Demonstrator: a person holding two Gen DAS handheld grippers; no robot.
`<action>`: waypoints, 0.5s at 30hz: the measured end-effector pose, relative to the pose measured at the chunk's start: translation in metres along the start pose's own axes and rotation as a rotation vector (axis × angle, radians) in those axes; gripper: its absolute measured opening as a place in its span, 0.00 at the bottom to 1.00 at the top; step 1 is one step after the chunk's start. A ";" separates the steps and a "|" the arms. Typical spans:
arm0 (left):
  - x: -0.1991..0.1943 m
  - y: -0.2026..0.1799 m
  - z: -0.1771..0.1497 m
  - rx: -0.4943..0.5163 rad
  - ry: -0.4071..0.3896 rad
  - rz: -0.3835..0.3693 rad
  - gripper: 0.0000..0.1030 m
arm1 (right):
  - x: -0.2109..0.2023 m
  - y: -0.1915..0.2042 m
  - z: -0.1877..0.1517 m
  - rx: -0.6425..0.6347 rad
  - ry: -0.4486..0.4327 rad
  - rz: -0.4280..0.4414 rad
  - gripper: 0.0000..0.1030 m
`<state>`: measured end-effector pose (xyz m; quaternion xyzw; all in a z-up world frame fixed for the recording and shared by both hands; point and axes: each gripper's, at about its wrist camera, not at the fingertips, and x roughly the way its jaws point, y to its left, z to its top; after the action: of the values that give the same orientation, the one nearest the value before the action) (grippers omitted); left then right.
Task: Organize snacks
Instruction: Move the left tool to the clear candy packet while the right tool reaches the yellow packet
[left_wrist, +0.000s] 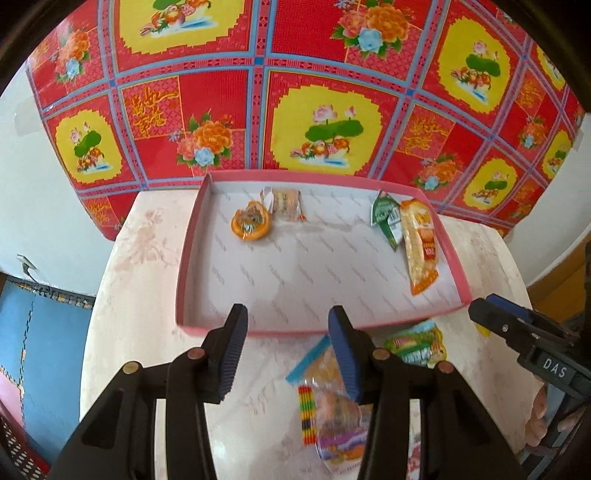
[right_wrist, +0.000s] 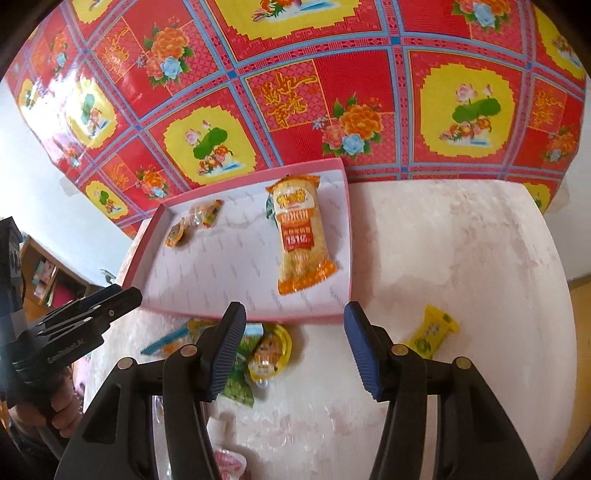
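A pink-rimmed tray (left_wrist: 295, 266) (right_wrist: 221, 266) lies on the pale table. Inside it are an orange jelly cup (left_wrist: 251, 221), a clear packet (left_wrist: 286, 205), a green packet (left_wrist: 386, 218) and a long orange cracker pack (left_wrist: 421, 243) (right_wrist: 301, 236). My left gripper (left_wrist: 290, 350) hangs open over the tray's near rim, nothing between its pads. Below it on the table lies a clear snack bag with a blue strip (left_wrist: 325, 398). My right gripper (right_wrist: 295, 350) is open and holds nothing, above the table just in front of the tray. A yellow jelly cup (right_wrist: 269, 350), a green pack (right_wrist: 240, 387) and a yellow candy (right_wrist: 434, 332) lie near it.
A red floral cloth (left_wrist: 325, 74) hangs behind the table. The other gripper shows at each view's side: the right one (left_wrist: 480, 306), the left one (right_wrist: 129, 295) with a hand beneath. Something pink (right_wrist: 229, 461) lies by the table's near edge. Blue floor mat (left_wrist: 44, 350) at left.
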<state>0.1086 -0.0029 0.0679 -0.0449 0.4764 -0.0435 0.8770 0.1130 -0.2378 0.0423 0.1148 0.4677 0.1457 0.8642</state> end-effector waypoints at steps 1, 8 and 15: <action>-0.001 0.000 -0.002 -0.003 0.003 -0.003 0.47 | -0.001 0.000 -0.002 -0.001 0.001 0.000 0.55; -0.005 0.000 -0.019 -0.013 0.031 -0.031 0.47 | -0.009 -0.002 -0.016 0.005 0.001 -0.022 0.55; -0.011 -0.002 -0.031 -0.018 0.048 -0.051 0.47 | -0.014 -0.007 -0.028 0.015 0.005 -0.028 0.55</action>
<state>0.0770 -0.0043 0.0603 -0.0639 0.4965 -0.0628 0.8634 0.0837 -0.2473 0.0358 0.1141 0.4725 0.1303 0.8642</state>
